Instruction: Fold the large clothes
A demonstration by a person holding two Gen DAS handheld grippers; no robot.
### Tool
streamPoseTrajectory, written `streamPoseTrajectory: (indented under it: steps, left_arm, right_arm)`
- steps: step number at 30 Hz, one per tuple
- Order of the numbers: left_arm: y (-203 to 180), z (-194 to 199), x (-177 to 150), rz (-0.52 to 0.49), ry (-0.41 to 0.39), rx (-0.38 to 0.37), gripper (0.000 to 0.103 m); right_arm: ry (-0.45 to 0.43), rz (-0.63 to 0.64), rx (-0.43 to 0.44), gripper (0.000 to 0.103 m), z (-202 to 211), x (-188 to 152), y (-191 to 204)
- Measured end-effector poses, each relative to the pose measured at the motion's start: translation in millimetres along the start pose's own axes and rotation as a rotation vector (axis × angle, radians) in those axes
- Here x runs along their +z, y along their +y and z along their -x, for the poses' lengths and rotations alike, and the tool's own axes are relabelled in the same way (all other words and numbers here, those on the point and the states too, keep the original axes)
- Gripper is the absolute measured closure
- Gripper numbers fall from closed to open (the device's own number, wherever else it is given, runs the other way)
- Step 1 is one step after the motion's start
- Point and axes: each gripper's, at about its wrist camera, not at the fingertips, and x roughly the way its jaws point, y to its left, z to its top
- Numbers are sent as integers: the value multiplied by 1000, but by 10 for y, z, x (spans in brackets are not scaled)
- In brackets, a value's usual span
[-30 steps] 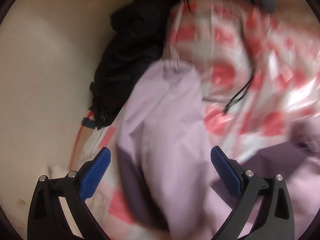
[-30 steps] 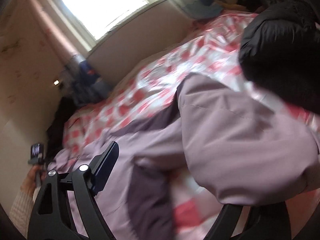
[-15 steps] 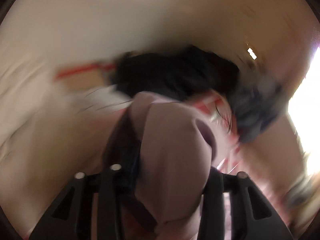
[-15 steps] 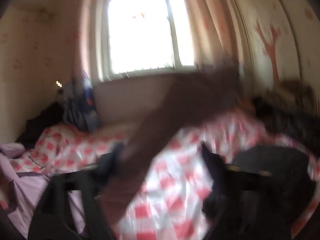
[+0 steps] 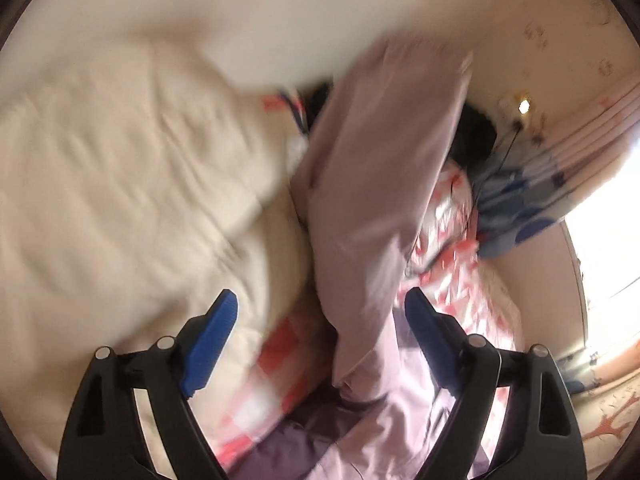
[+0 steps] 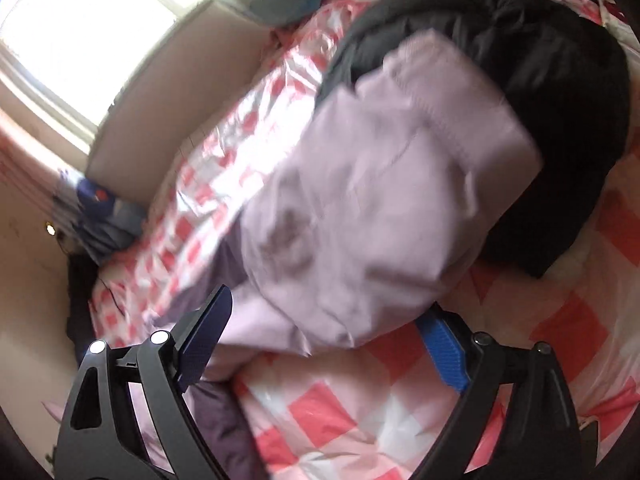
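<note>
One lilac jacket (image 6: 372,208) on the checked bed (image 6: 352,412), one black coat (image 6: 560,128) at 1 o'clock. Left gripper (image 5: 320,336) and right gripper (image 6: 324,344) both spread wide, grasping nothing.

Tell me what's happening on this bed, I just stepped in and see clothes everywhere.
A person with a gripper in each hand is folding a lilac jacket on a red-checked bedspread. Both the left gripper and right gripper are open, with the jacket lying loose between their fingers. The images are blurred. A black coat lies beside the jacket, and a cream duvet is bunched nearby.
</note>
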Motion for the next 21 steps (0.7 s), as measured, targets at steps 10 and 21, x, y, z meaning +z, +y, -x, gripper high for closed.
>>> streamPoseTrajectory:
  steps: [10,21]
  left_arm:
    - [-1079,-318,23,-536,-56,360,11]
    - [-839,-733,202,-445,-74,575,21]
  right_arm:
    - [-99,-134,131,14,229,-481,-72]
    - [-156,-140,82,14,682,-663,-495]
